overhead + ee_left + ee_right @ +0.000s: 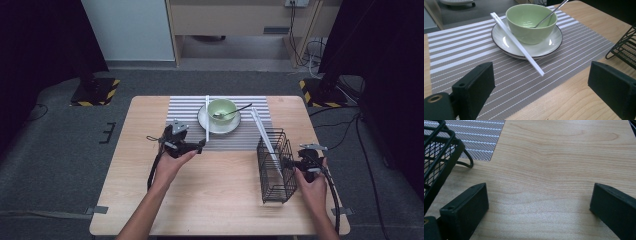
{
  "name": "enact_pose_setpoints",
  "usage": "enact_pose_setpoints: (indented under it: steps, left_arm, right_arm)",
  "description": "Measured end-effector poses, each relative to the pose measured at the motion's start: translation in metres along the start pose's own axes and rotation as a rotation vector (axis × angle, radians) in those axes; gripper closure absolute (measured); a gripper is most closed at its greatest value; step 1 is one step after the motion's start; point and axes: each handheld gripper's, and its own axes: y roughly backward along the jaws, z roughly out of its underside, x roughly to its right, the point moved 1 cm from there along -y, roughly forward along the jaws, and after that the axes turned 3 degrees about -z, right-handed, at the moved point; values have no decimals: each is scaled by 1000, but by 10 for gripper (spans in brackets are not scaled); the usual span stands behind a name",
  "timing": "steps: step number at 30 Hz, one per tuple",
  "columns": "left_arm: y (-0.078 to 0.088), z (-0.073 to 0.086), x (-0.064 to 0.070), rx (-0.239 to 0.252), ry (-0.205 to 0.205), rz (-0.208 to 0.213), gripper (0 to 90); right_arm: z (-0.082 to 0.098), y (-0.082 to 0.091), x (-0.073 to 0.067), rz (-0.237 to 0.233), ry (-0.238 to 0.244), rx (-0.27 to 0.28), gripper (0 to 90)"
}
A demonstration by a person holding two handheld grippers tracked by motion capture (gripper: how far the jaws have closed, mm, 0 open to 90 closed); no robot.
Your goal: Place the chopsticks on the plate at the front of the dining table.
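White chopsticks (pixel 517 43) are seen laid across the left rim of the plate (pixel 549 47) that carries the green bowl (pixel 531 22), on the striped mat (pixel 461 50) at the far edge of the table (pixel 150 200); their near tip is pointed at the left gripper (pixel 541 82), whose jaws are held wide apart with nothing between them. At the right side of the table, a black wire basket (pixel 275 165) with another white stick (pixel 265 137) is placed. Just beside its right wall the right gripper (pixel 539 202) is kept, jaws apart and empty over bare wood.
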Motion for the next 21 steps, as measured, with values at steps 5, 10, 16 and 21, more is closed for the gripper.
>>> enact_pose_setpoints:
  steps: [5, 10, 16, 21]
  left_arm:
    - [13, 2, -10, -2, -5, -10, 56]
    - [23, 4, -22, -1, 9, -31, 56]
    - [35, 7, -30, -3, 15, -41, 55]
    - [42, 12, -38, -27, 15, -53, 38]
  right_arm:
    - [0, 0, 0, 0, 0, 0, 19]
    - [0, 0, 0, 0, -2, 0, 19]
    - [0, 0, 0, 2, -2, 0, 17]
    - [0, 0, 0, 3, -4, -1, 17]
